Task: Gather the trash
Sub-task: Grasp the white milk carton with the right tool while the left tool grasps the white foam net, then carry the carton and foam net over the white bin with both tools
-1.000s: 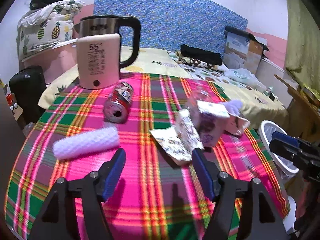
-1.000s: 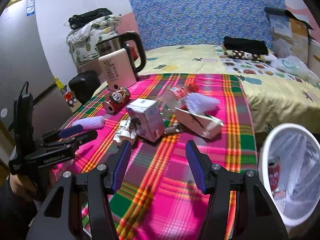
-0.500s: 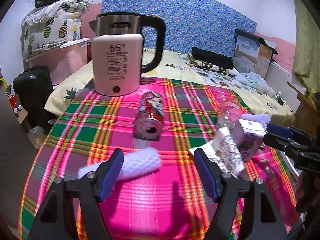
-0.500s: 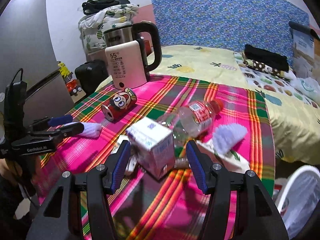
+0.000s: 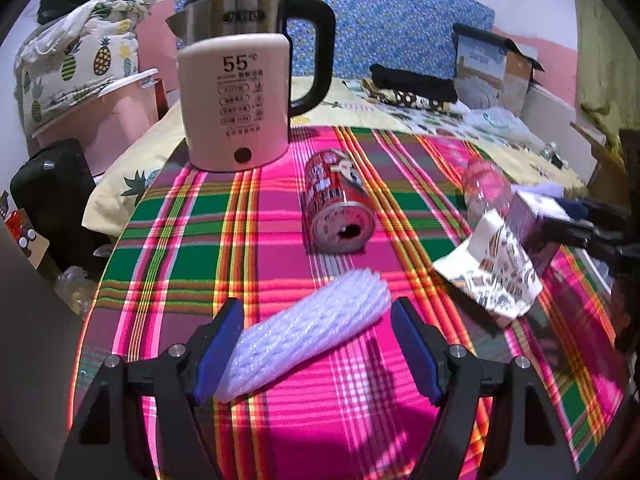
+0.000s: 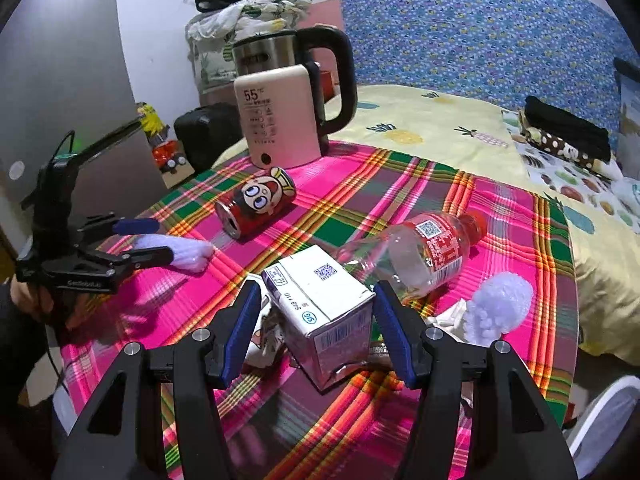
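A white foam net sleeve [image 5: 304, 340] lies slantwise on the plaid cloth between the fingers of my left gripper [image 5: 316, 312]. Its jaws are opening and the pads stand clear of the sleeve. Beyond it a red drink can [image 5: 338, 204] lies on its side. My right gripper [image 6: 317, 296] is open and straddles a white drink carton [image 6: 320, 304] without squeezing it. Behind the carton lie a clear plastic bottle [image 6: 428, 252] with a red label, a second foam net [image 6: 500, 308] and a printed paper wrapper [image 5: 496, 276].
A cream and steel kettle [image 5: 236, 96] stands at the table's far edge. The white rim of a bin [image 6: 600, 412] shows low on the right, off the table. A bed with folded clothes lies behind. A person's hand [image 6: 28, 300] holds the left gripper.
Both grippers moved forward over the table. The foam sleeve now lies between the left fingers, which spread wider. The carton came between the right fingers.
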Demonstrator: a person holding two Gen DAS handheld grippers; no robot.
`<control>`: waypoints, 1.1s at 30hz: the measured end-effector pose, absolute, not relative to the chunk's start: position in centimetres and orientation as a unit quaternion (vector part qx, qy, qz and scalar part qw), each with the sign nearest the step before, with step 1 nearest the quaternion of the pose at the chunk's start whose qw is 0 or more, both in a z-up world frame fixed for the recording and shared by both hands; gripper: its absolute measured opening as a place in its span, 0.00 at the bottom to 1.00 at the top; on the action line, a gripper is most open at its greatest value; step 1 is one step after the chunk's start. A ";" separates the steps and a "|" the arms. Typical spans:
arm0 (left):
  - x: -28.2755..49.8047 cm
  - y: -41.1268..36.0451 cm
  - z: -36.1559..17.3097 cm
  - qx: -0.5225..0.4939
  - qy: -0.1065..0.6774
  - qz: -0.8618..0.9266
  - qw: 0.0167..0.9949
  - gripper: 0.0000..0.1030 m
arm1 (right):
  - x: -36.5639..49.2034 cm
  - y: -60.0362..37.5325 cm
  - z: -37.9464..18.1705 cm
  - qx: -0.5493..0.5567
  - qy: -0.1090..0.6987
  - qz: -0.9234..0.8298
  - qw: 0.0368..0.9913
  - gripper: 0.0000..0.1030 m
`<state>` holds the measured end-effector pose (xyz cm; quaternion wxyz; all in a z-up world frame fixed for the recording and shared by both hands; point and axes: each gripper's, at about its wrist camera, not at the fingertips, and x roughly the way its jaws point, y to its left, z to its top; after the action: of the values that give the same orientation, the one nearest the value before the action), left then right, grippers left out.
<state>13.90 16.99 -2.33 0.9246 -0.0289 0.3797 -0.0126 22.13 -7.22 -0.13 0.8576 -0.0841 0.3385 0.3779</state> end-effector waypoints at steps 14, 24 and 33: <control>13.8 16.5 -3.1 0.029 0.407 0.025 0.912 0.37 | 20.6 -8.2 0.3 -0.046 0.360 0.346 0.865 0.47; 11.3 15.4 -2.1 -0.032 0.388 0.032 0.921 0.19 | 19.2 -10.0 0.9 -0.011 0.346 0.329 0.879 0.47; 9.1 10.8 -0.7 -0.070 0.368 -0.009 0.927 0.18 | 18.0 -11.9 1.4 0.009 0.331 0.309 0.891 0.47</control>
<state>9.13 10.80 -0.71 0.9269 -0.0703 0.3685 -0.0093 17.96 -11.89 1.43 0.8914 0.0093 0.3313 0.3091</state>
